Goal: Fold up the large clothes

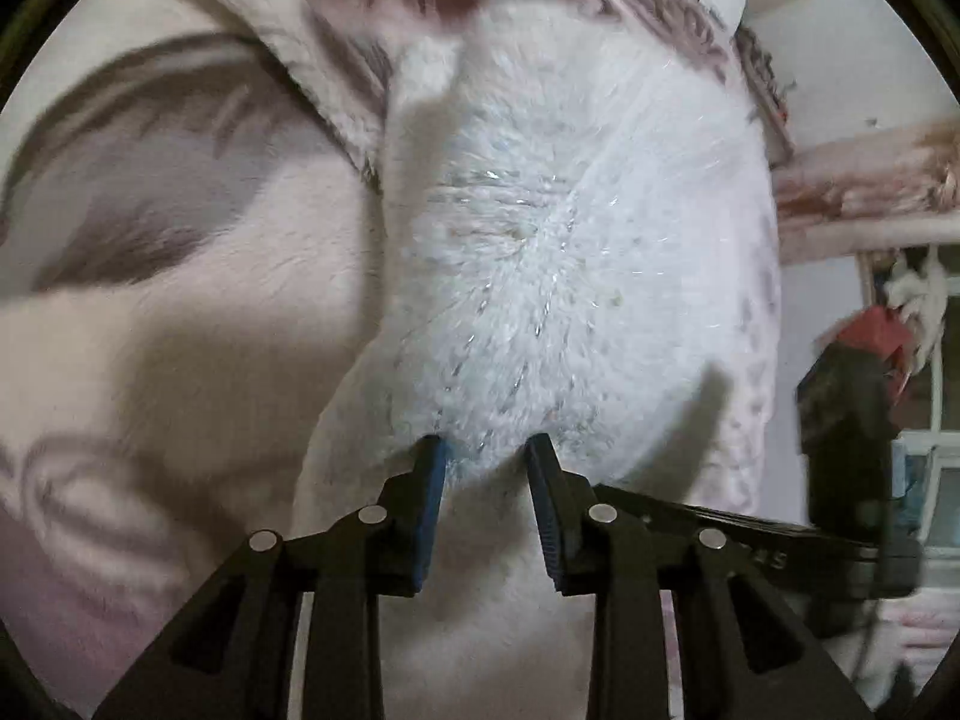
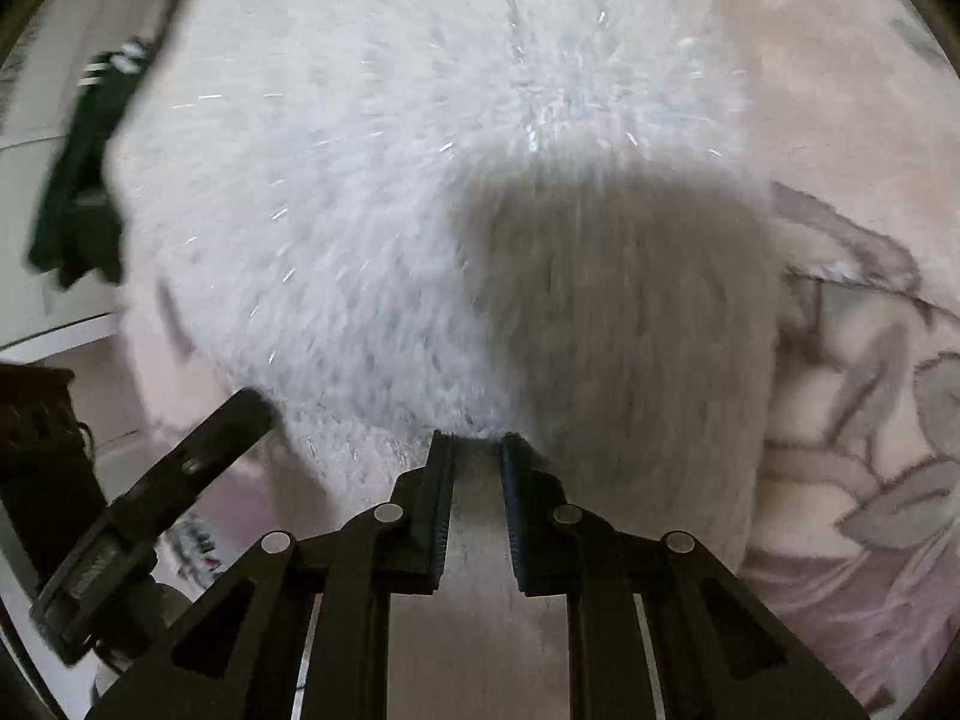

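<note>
A large white fluffy garment with silver glitter threads hangs in front of both cameras and also fills the right wrist view. My left gripper has its fingertips pinching the garment's lower edge, with fabric bunched between the blue pads. My right gripper likewise grips the garment's edge, its jaws narrowly apart with fabric between them. The other gripper shows at the right of the left wrist view and at the lower left of the right wrist view. Both views are motion-blurred.
A pale pink bedspread with a grey flower pattern lies beneath; it also shows in the right wrist view. A window and white wall are at the right. Dark clothing hangs at the left.
</note>
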`<move>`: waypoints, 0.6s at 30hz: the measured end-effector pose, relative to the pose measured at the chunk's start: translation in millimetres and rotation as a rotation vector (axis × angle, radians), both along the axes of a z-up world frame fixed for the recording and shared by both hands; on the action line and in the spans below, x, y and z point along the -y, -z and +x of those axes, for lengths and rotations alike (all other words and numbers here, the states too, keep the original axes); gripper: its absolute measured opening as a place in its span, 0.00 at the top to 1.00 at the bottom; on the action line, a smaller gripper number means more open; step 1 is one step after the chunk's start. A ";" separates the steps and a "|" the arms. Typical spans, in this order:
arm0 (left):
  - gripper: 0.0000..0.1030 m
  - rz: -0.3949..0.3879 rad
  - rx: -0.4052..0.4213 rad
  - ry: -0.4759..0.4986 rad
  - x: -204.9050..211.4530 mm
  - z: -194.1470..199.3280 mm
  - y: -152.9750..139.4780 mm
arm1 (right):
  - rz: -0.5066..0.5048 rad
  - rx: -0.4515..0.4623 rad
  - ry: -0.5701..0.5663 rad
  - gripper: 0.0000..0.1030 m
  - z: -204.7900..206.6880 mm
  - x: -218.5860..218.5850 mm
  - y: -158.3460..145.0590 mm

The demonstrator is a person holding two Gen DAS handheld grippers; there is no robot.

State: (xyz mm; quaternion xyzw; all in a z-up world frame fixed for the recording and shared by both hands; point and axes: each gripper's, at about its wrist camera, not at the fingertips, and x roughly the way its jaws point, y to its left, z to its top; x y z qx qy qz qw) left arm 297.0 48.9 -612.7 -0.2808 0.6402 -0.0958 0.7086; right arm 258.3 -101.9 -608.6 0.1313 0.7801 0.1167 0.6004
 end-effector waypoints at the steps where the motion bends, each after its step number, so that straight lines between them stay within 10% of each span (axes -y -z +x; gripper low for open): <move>1: 0.74 -0.007 0.001 -0.001 -4.2 1.7 5.3 | -0.017 -0.008 0.005 0.84 2.8 -2.7 3.3; 8: 0.73 -0.084 -0.003 -0.024 -36.6 -7.9 19.1 | -0.171 -0.038 0.017 0.85 36.9 -68.1 12.3; 13: 0.71 -0.134 0.019 -0.016 -64.6 -39.8 -28.8 | 0.054 -0.047 0.004 0.78 29.4 -31.9 -37.2; 16: 0.30 -0.139 0.017 -0.037 -86.8 -84.2 -43.7 | 0.185 -0.051 0.032 0.44 -6.1 19.4 -64.9; 18: 0.30 -0.145 -0.035 -0.056 -99.6 -118.7 -32.1 | 0.190 -0.090 0.054 0.43 -37.8 52.3 -62.6</move>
